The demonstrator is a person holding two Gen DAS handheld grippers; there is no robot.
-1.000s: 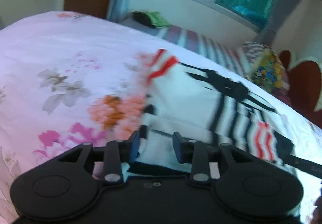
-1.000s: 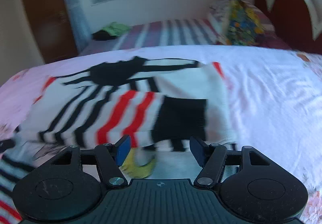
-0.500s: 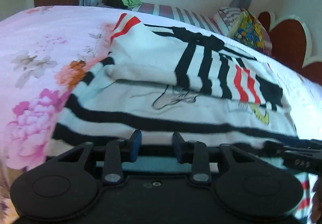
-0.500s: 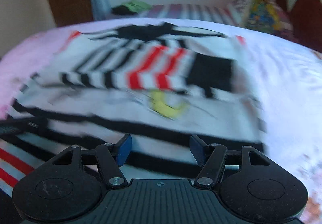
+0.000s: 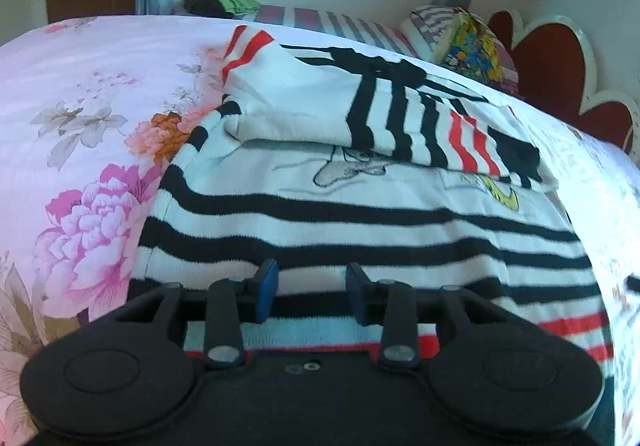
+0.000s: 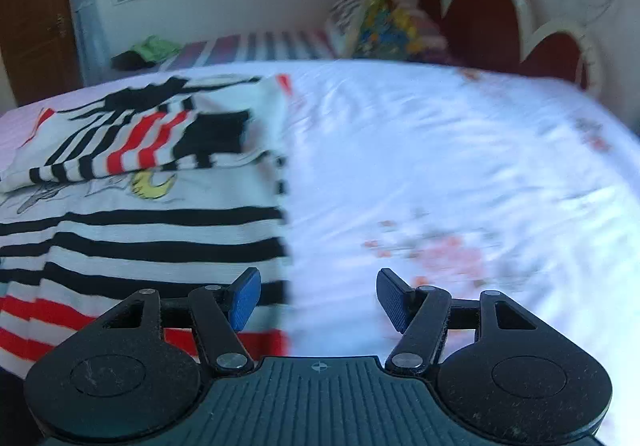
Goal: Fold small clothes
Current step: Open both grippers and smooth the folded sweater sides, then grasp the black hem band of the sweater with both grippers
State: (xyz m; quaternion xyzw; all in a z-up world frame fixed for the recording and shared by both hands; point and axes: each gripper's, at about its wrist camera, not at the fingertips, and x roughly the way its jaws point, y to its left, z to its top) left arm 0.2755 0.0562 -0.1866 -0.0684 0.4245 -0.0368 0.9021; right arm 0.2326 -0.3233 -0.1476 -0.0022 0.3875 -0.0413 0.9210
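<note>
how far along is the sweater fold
Done: one sleeve is folded across the chest of the striped sweater, which lies flat on the floral bedsheet. In hand: nothing; the left gripper sits open over the hem, and the right gripper is open at the sweater's right edge. Left: folding the body up from the hem.

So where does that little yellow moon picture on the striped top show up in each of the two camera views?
Left wrist view: the yellow moon sits at right of centre, just below the folded-over sleeve.
Right wrist view: the yellow moon sits at left of centre, again just under the sleeve's edge.
Shared landmark: the red scalloped headboard, far right in the left view and upper right in the right view.
</note>
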